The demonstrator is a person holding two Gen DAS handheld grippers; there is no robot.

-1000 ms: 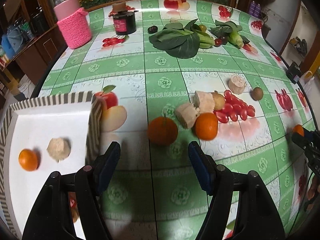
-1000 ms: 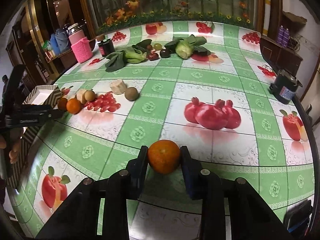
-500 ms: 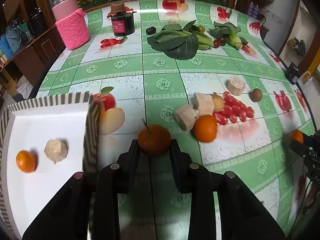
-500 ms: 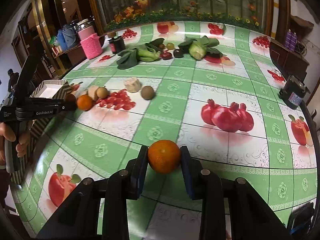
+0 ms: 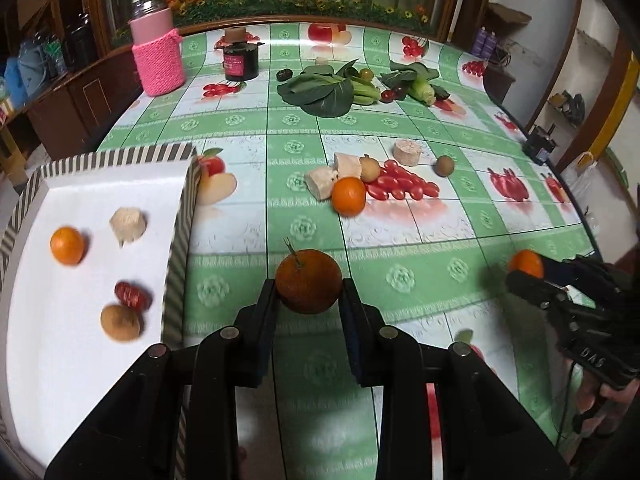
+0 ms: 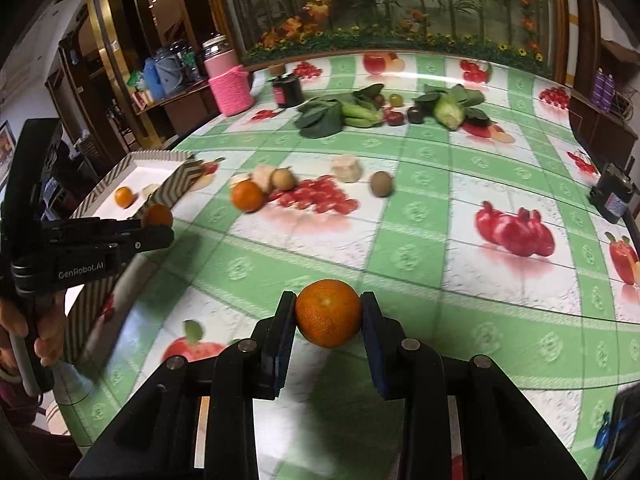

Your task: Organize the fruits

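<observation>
My left gripper (image 5: 308,300) is shut on a dull orange with a stem (image 5: 308,282), held above the tablecloth just right of the striped white tray (image 5: 178,240). The tray holds an orange (image 5: 67,245), a pale chunk (image 5: 128,224), a red fruit (image 5: 132,295) and a brown fruit (image 5: 120,322). My right gripper (image 6: 329,320) is shut on a bright orange (image 6: 329,312) above the table. Another orange (image 5: 349,196) lies on the cloth beside pale chunks (image 5: 322,182), a small brown fruit (image 5: 370,168) and a kiwi (image 5: 445,166).
Leafy greens (image 5: 324,92), corn (image 5: 420,88) and small dark fruits lie at the far side. A pink knitted jar (image 5: 158,60) and a dark tin (image 5: 241,62) stand at the back left. A black box (image 6: 614,196) sits at the right table edge.
My left gripper closed on the stemmed orange and lifted it back toward the tray. My right gripper kept its orange and swung left toward the tray side.
</observation>
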